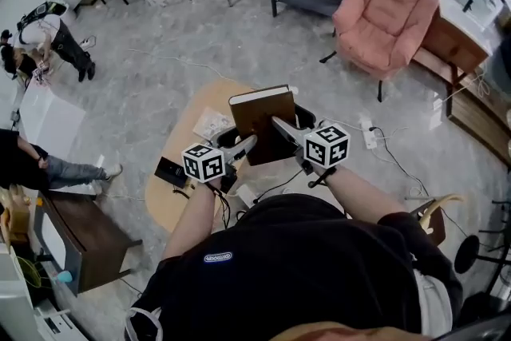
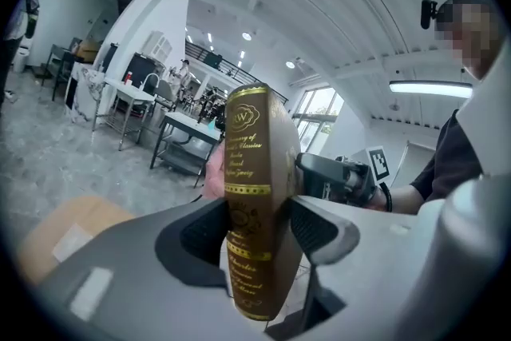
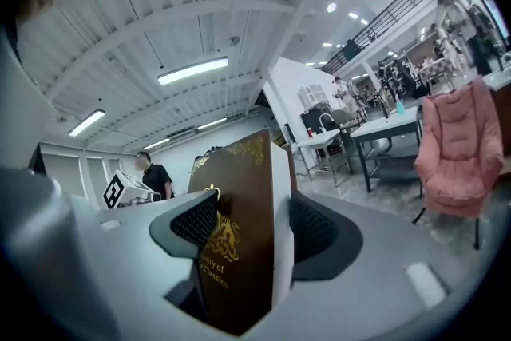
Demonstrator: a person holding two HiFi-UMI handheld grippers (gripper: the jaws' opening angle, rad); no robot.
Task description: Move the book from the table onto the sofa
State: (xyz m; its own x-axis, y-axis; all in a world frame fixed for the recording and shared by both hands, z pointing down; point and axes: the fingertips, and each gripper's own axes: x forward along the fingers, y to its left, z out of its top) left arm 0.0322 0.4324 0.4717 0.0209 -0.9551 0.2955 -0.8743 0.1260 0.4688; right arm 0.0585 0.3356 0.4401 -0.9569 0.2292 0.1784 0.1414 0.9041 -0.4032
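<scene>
Book [image 1: 259, 117], a brown hardback with gold lettering, is hanging upright in the air between our two grippers, over the far part of the wooden table [image 1: 170, 202] and lifted off its top. We are clenching the left gripper [image 1: 249, 143] on the spine side of it. In the left gripper view the gold-printed spine is facing us and a pad is pressing on each cover low down. We are clamping the right gripper [image 1: 281, 126] on the opposite side, where the right gripper view is showing the front cover and the white page edges sitting tight between the two pads. A white sheet [image 1: 211, 124] and a flat black device [image 1: 171, 172] are lying near the table's left edge. A pink sofa [image 1: 383, 16] is standing on the grey floor well apart from the table, beyond its far right side, with nothing that we are seeing on its seat.
</scene>
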